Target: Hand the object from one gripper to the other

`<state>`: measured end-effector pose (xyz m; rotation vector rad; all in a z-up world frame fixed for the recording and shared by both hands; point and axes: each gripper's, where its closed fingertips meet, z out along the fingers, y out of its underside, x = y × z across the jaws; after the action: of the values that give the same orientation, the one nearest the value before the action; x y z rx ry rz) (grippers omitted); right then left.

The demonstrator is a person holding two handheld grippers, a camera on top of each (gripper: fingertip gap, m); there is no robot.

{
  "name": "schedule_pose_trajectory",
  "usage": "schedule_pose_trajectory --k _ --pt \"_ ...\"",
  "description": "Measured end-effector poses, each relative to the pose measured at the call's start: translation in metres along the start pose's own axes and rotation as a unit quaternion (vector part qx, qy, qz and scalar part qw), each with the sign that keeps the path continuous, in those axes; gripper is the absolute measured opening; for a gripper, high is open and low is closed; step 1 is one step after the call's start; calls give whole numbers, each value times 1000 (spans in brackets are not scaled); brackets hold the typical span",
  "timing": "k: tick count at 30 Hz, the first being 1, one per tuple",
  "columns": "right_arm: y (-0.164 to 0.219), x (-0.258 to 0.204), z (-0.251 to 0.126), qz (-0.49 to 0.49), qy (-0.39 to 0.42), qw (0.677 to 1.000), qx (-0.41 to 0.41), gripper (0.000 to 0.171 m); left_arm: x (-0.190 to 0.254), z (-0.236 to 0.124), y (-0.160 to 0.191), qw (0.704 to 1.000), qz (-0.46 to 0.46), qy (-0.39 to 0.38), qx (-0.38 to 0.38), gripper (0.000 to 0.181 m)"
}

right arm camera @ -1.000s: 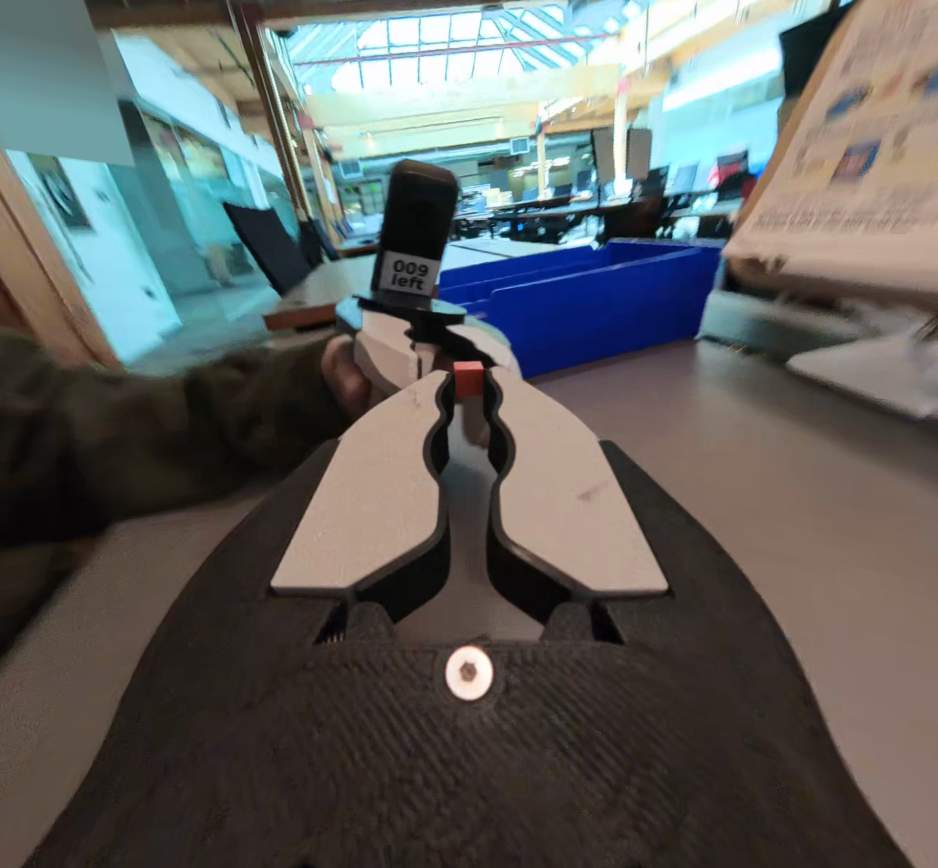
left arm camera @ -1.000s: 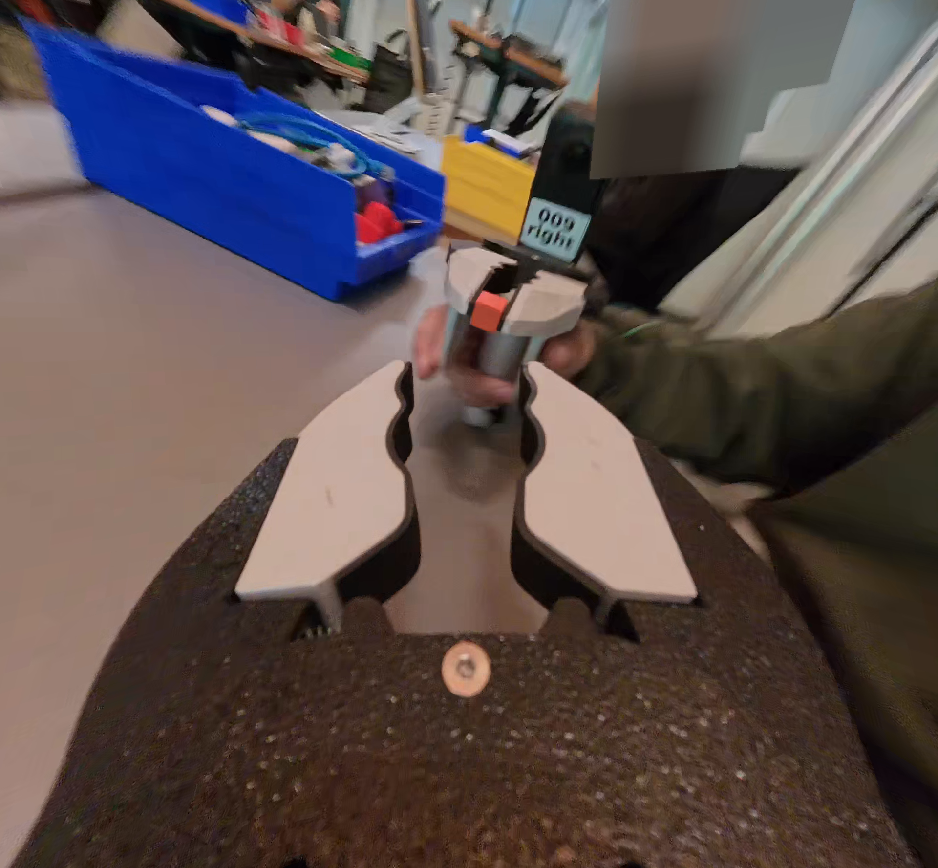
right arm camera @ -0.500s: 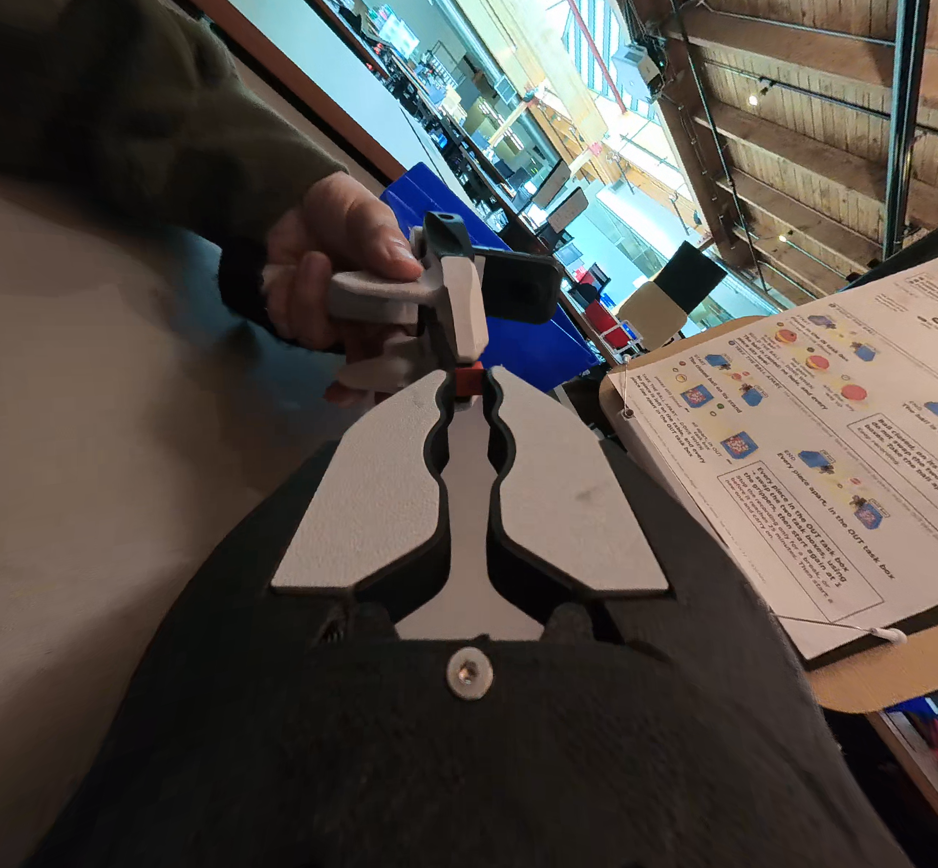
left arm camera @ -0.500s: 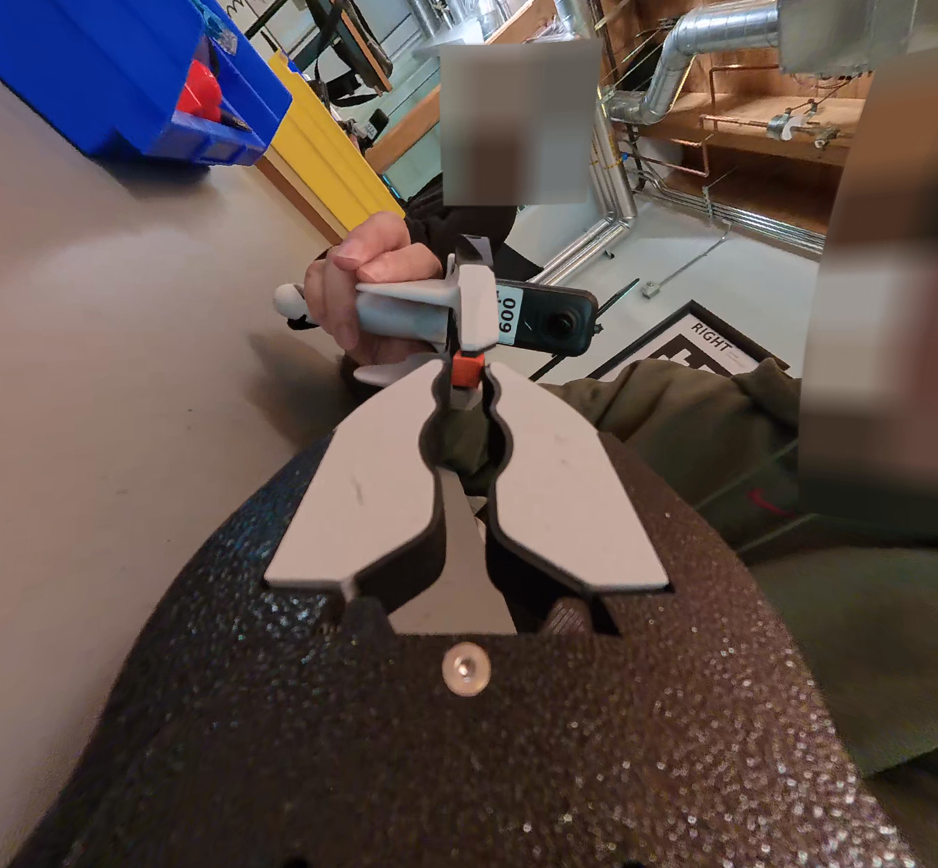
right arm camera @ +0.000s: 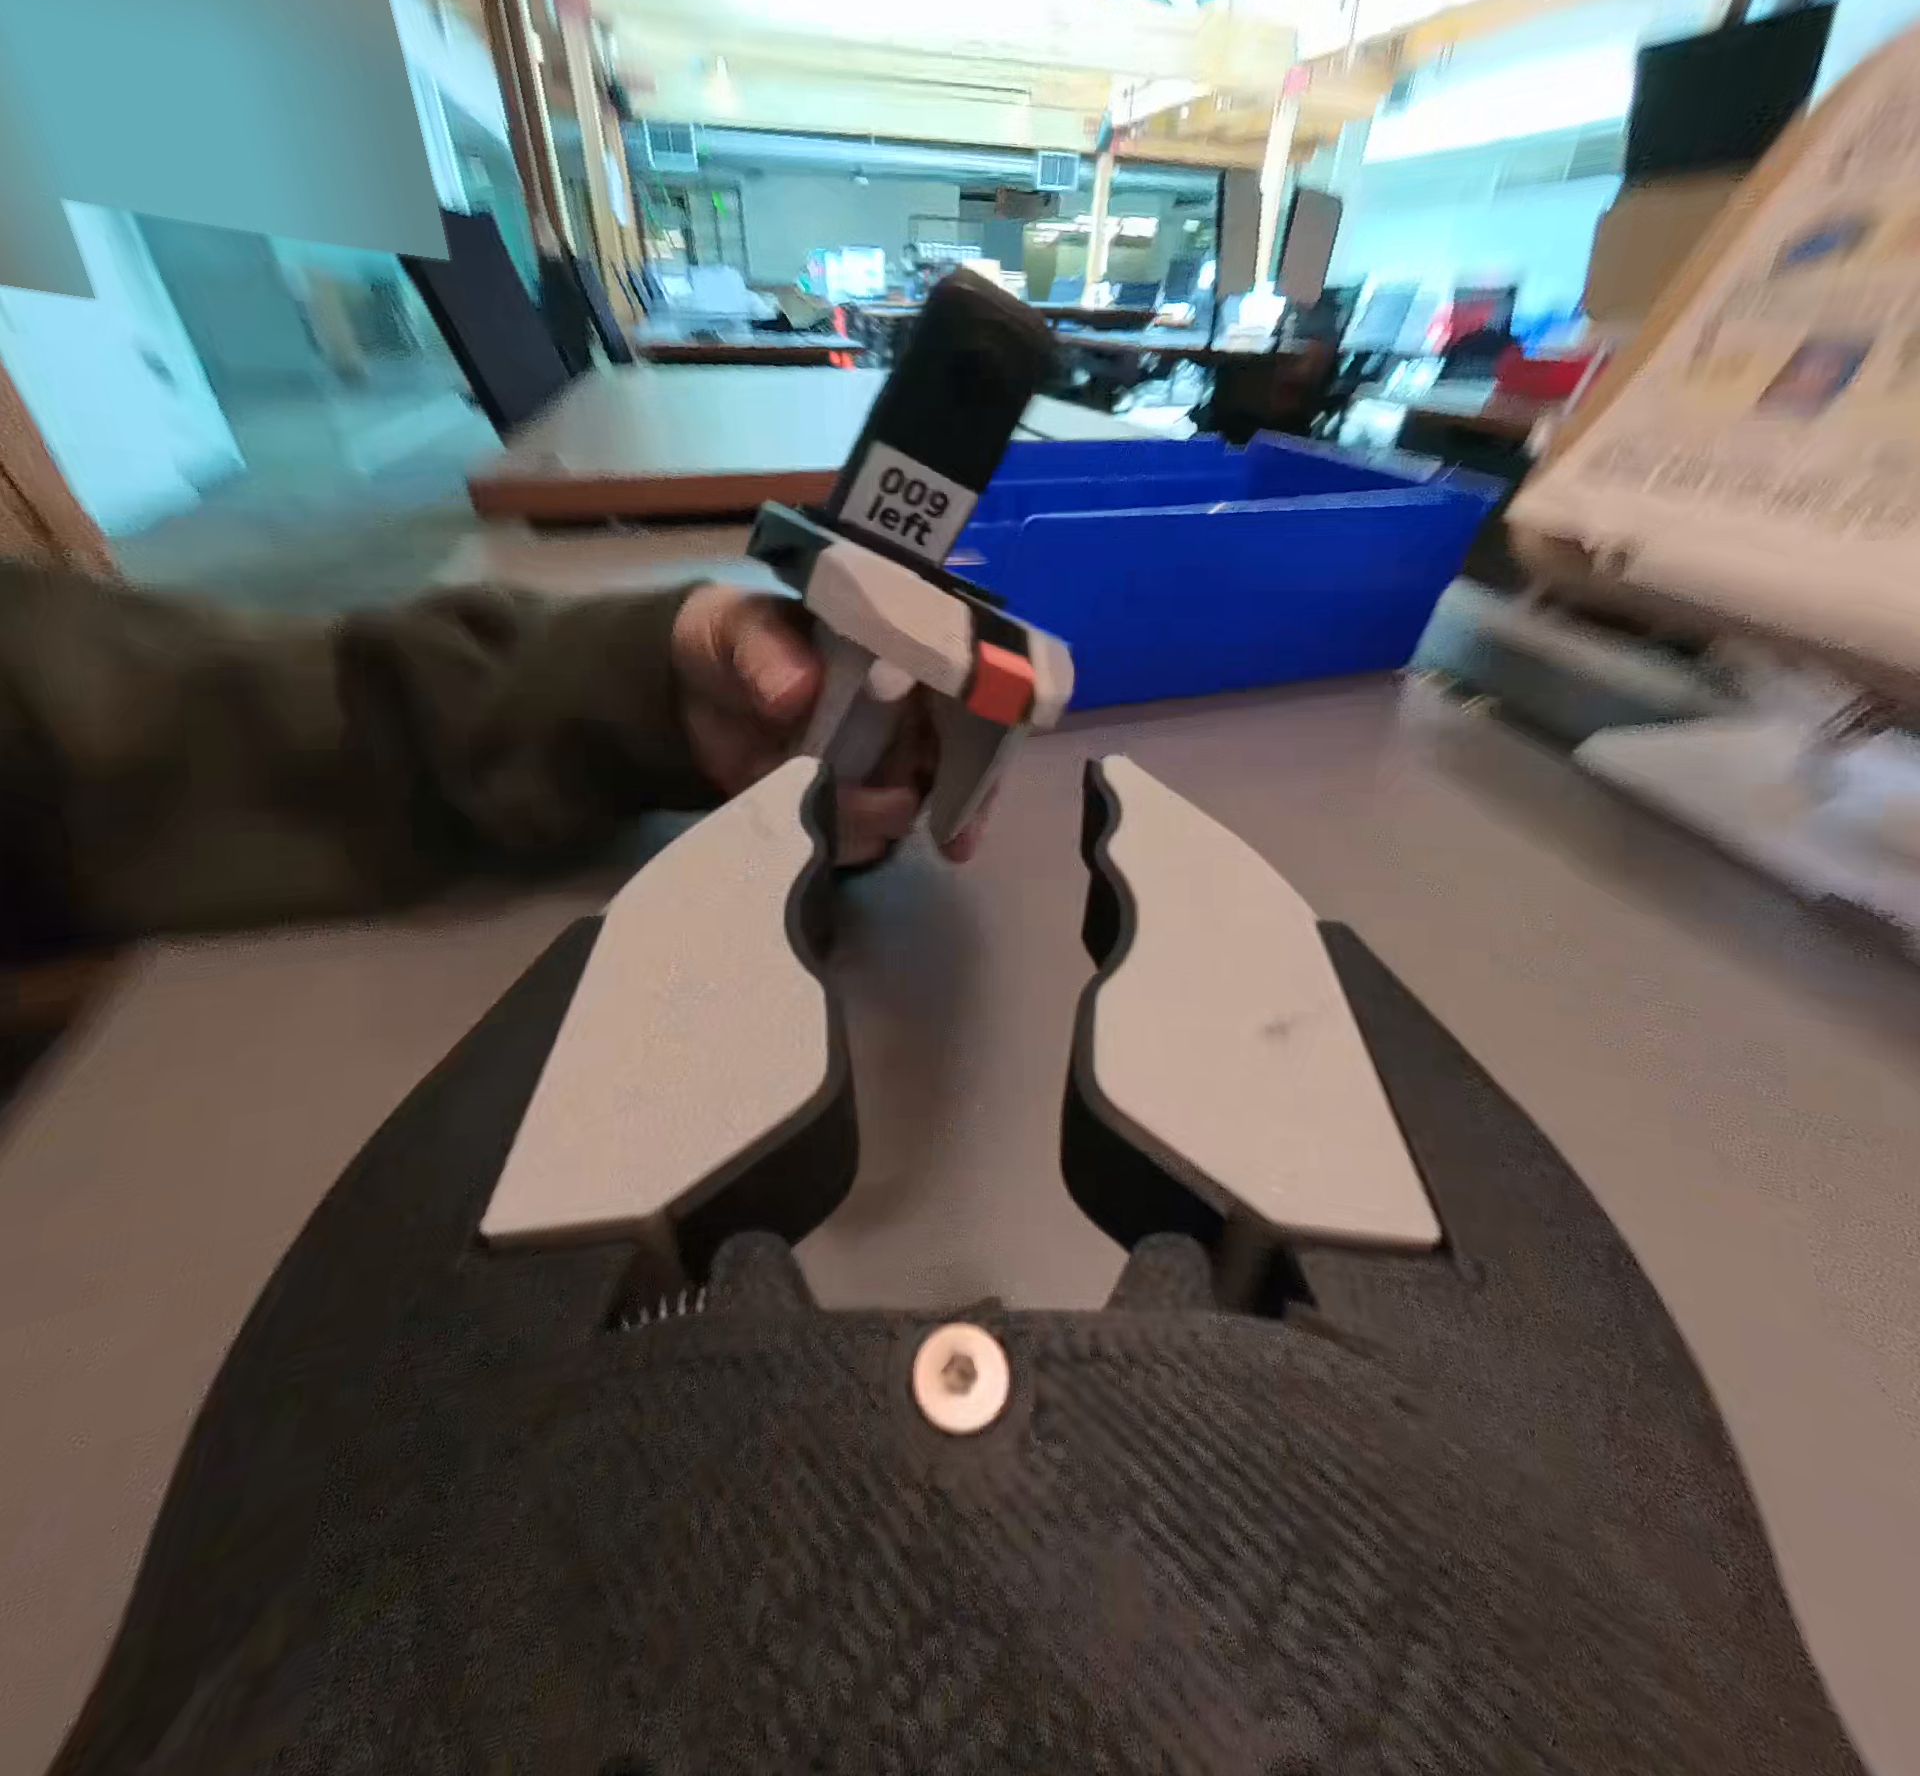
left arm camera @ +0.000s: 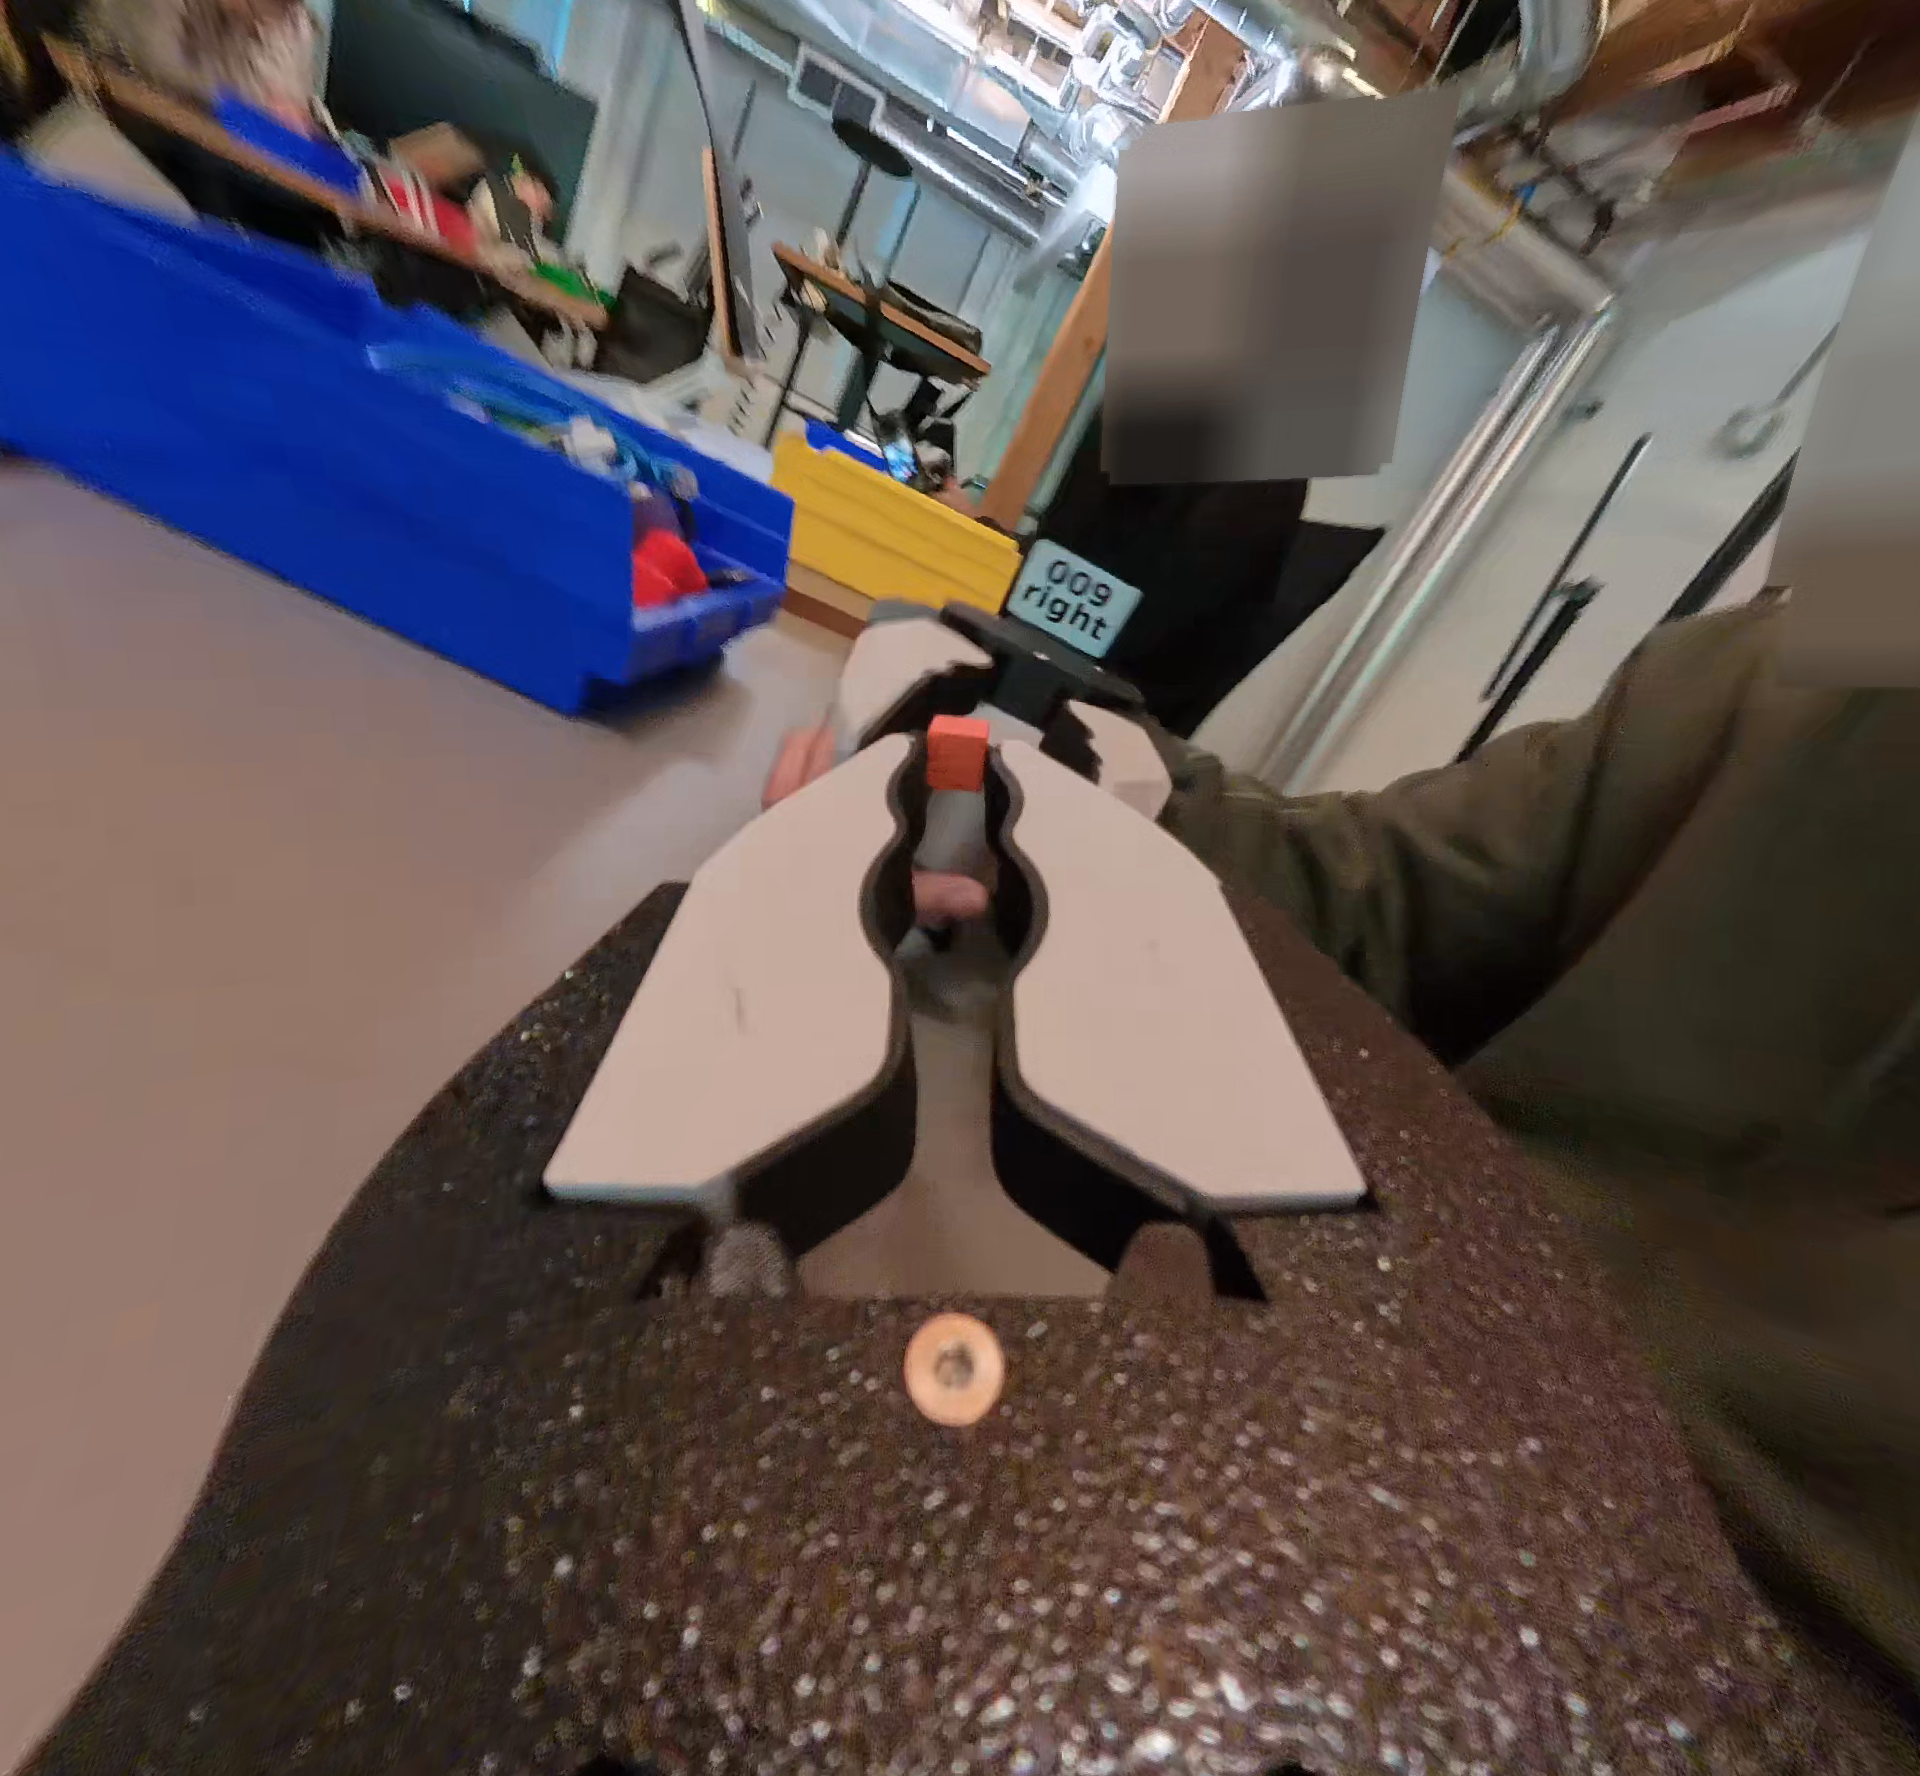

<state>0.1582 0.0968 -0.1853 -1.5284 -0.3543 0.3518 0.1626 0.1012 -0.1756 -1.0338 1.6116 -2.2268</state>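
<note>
A small orange-red block [left arm camera: 956, 752] sits pinched between the fingertips of my left gripper [left arm camera: 954, 765], which is shut on it. The right gripper [left arm camera: 997, 687] shows just beyond it in the left wrist view, held by a hand in a dark green sleeve. In the right wrist view my right gripper [right arm camera: 951, 776] is open and empty. There the left gripper [right arm camera: 1013, 682] is a short way ahead, tilted, with the orange block [right arm camera: 1003, 682] between its tips. The two grippers are apart.
A grey table [left arm camera: 260, 791] lies under both grippers. A blue bin [left arm camera: 343, 479] with loose parts stands at the back left, with a yellow bin [left arm camera: 883, 531] behind it. Another blue bin [right arm camera: 1226, 563] and printed sheets [right arm camera: 1745, 438] stand to the right in the right wrist view.
My right gripper has opened and let go of the block, and the left gripper now holds it alone. The grippers have drawn apart and turned back to level.
</note>
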Motion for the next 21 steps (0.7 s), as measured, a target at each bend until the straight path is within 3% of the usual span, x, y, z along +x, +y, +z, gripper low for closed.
schedule_pose_trajectory --k 1,6,9,13,16,21 --pt "0 2 0 67 -13 998 6 47 1 0 -3 999 40 -9 6 10" --pt "-3 10 0 306 -62 948 61 45 3 2 -4 994 106 -21 4 10" --pt "-4 6 1 363 -95 924 71 44 1 2 -2 990 137 -34 -4 9" --pt "-13 -2 2 454 -149 873 100 41 2 5 6 961 265 -61 -53 10" --pt "-17 4 -1 520 -164 828 130 26 1 8 8 940 324 -79 -64 10" --pt "-4 4 1 499 -149 849 90 24 -2 9 13 934 338 -87 -79 10"
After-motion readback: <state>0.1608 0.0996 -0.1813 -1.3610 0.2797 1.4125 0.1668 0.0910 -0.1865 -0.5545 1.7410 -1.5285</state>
